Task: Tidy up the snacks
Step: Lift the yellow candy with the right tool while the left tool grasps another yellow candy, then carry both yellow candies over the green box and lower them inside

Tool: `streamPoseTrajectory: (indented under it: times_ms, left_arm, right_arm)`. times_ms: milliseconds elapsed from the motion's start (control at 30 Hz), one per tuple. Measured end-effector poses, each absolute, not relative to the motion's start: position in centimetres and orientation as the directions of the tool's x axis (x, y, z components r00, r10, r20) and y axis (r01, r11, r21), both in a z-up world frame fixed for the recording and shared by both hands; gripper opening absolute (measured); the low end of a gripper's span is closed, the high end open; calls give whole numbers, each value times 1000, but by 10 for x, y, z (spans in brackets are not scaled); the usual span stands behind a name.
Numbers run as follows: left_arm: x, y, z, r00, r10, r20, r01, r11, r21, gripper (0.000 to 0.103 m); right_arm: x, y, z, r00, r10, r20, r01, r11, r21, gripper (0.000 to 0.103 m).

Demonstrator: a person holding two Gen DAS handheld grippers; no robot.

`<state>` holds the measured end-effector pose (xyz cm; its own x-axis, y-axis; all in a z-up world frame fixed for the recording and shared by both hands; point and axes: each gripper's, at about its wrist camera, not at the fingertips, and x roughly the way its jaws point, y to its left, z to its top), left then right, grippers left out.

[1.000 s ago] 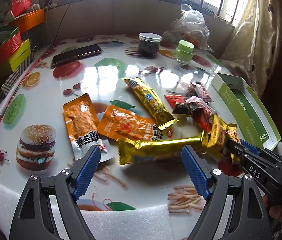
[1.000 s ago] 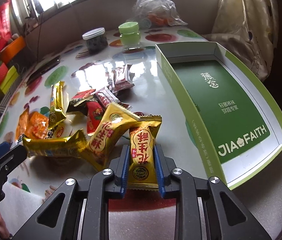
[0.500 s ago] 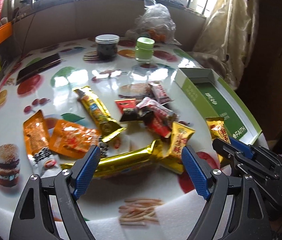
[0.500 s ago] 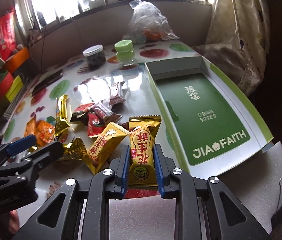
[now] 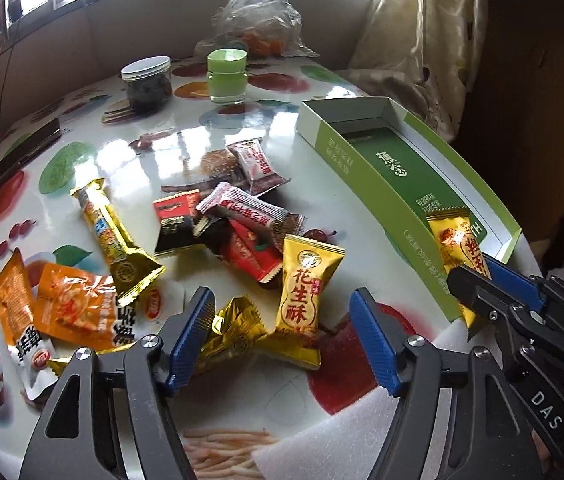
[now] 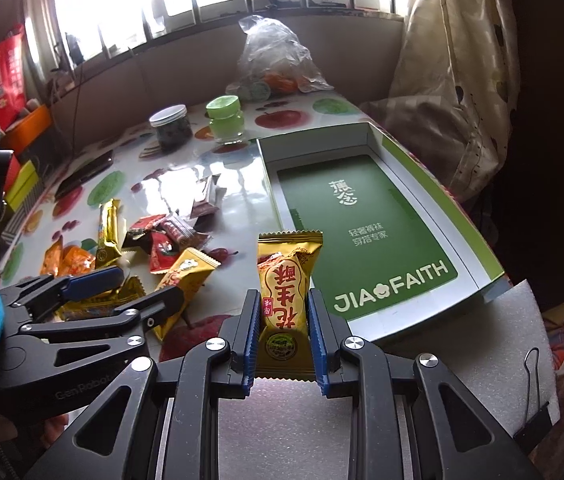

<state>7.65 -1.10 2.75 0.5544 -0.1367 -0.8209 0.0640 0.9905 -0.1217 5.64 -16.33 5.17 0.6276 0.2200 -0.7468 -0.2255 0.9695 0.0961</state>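
Over the near edge of the table [image 5: 242, 128], the right gripper [image 6: 283, 338] has its jaws clenched on a yellow candy packet [image 6: 287, 280], upright, just short of the green box's [image 6: 365, 240] near end. And the left gripper [image 5: 282, 340] hangs above the heap of snacks [image 5: 218, 236] mid-table, jaws closing but pressing on nothing, a second yellow packet [image 5: 307, 292] and a gold wrapper [image 5: 232, 328] lying between the blue pads [image 5: 192, 336]. The box sits along the right edge.
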Motion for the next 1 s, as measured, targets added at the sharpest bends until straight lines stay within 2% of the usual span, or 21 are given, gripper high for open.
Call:
streamPoseTrajectory:
  times_ms: [33,100,533,600,700,767,1000]
  left_arm:
    - [78,-12,26,551,-134,-824,66,991,-118,63]
    - [81,-14,22,541,-125,-832,64,992,-107,55]
    - [87,-25,15,517,-81,-852,63,996,-57,54]
    - [88,-27,14,514,-72,-855,66,997,-44,46]
    - [89,-29,13,510,-67,-857,71,997,-35,42]
    - [89,-29,14,511,-65,-857,70,997,-34,36]
    - [88,-27,19,519,-64,-852,57,998,-40,29]
  right_arm:
    - [57,-165,51,627,219,-747,-222,970,99,22]
    - [57,-167,51,628,220,-747,-219,970,102,22]
    - [58,-173,51,629,229,-743,-215,969,117,22]
    - [58,-173,51,629,230,-743,-215,969,117,22]
    - [58,-173,51,628,230,-743,-214,969,119,22]
    - [58,-173,52,629,231,-742,-214,969,120,22]
    - [59,-175,53,631,232,-740,-214,969,122,22]
